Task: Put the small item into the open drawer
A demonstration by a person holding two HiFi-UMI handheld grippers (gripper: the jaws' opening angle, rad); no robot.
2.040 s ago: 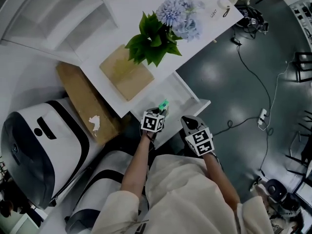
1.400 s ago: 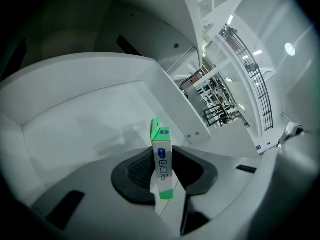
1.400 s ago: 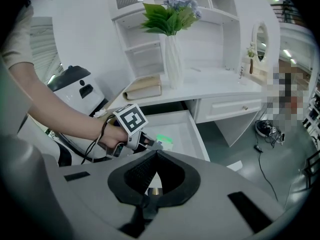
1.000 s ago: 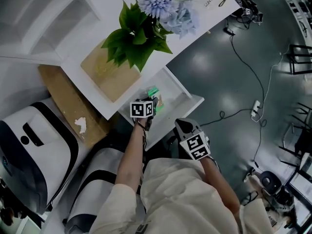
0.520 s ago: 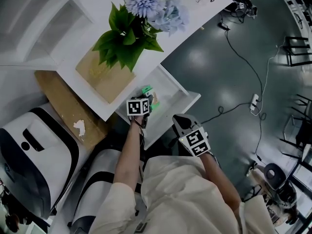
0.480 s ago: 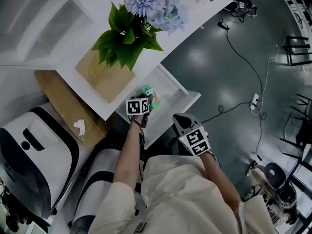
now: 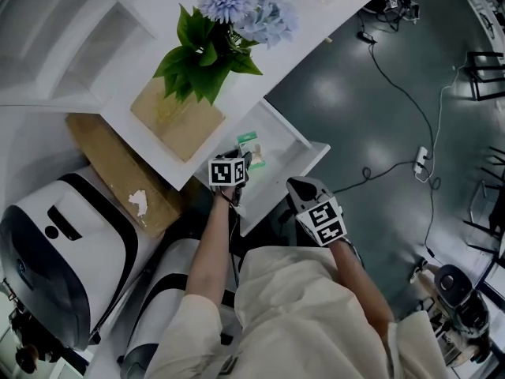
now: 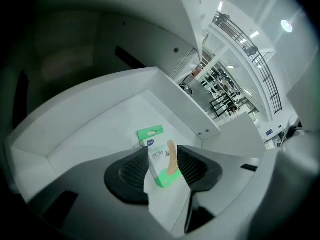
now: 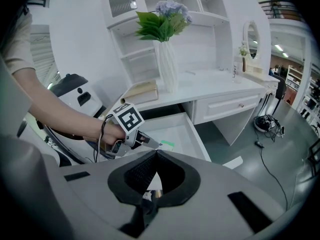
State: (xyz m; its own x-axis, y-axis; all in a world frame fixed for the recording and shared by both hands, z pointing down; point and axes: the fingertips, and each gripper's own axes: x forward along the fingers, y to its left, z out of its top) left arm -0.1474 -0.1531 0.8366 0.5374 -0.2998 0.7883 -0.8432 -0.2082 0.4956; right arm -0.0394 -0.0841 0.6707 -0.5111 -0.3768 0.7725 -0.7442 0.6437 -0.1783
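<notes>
The small item is a green and white packet [image 7: 252,145] lying flat on the floor of the open white drawer [image 7: 312,151]. My left gripper [image 7: 243,159] reaches into the drawer from its near side. Its jaws are opening, and the packet [image 8: 159,155] shows in the gap between them with neither pad pressing on it. The drawer's wall [image 8: 100,99] rises behind the packet. My right gripper [image 7: 299,186] hangs just in front of the drawer's front panel. Its jaws meet at the tips [image 9: 156,153] with nothing between them. From there I see the left gripper [image 9: 150,143] beside the packet [image 9: 168,145].
On the white desk top [image 7: 268,69] above the drawer stand a vase of blue flowers with green leaves [image 7: 213,30] and a tan book [image 7: 177,117]. A cardboard box [image 7: 118,168] and a white and black machine [image 7: 55,259] are at left. Cables [image 7: 394,77] cross the dark floor.
The left gripper has gone deeper into the drawer and its jaws have spread. The packet that it carried now lies on the drawer floor. The right gripper has stayed by the drawer front.
</notes>
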